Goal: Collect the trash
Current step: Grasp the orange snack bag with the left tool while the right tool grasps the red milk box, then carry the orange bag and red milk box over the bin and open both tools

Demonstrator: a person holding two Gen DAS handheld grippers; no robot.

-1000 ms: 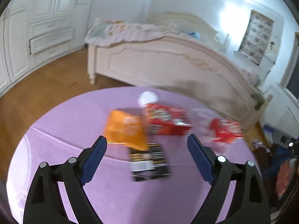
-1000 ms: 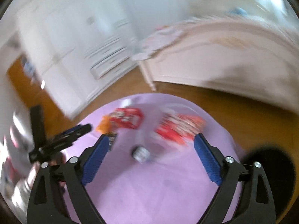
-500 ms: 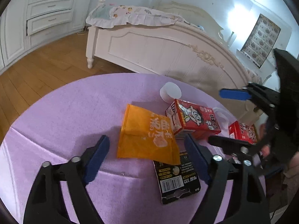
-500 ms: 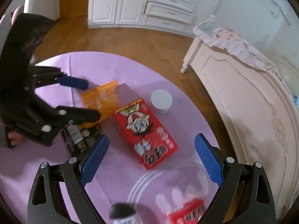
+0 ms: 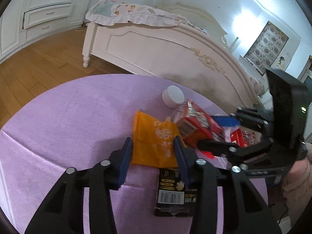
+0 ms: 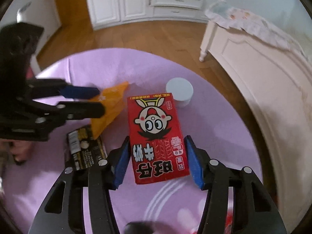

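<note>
— Surface and room?
— Round surface [image 5: 78, 120] under a lilac cloth, standing on wood floor [image 5: 39, 58]. White bed [image 5: 156, 46] with a frilled cover just behind; white drawers [image 6: 175, 0] along the far wall.

— On the cloth?
— Orange pouch [image 5: 154, 136], red carton [image 6: 156, 132], black packet [image 5: 171, 191], white tub [image 6: 179, 89], plus a second red packet [image 5: 243, 136], part hidden behind the right tool.

— Left gripper [image 5: 153, 148]?
— Jaws clenched on the near half of the orange pouch, pads pressing its side edges, foil creased between them. Pouch overlapping the far end of the black packet.

— Right gripper [image 6: 158, 156]?
— Jaws grasping the red carton by its long sides, near the close end.

— Carton's heading?
— Long axis straight along the fingers, far end pointing at the white tub and just short of it. Printed face up, cartoon head upside down from the right wrist. From the left wrist, tilted, just right of the pouch.

— Black packet?
— Flat, barcode up, beside the carton's left.
</note>
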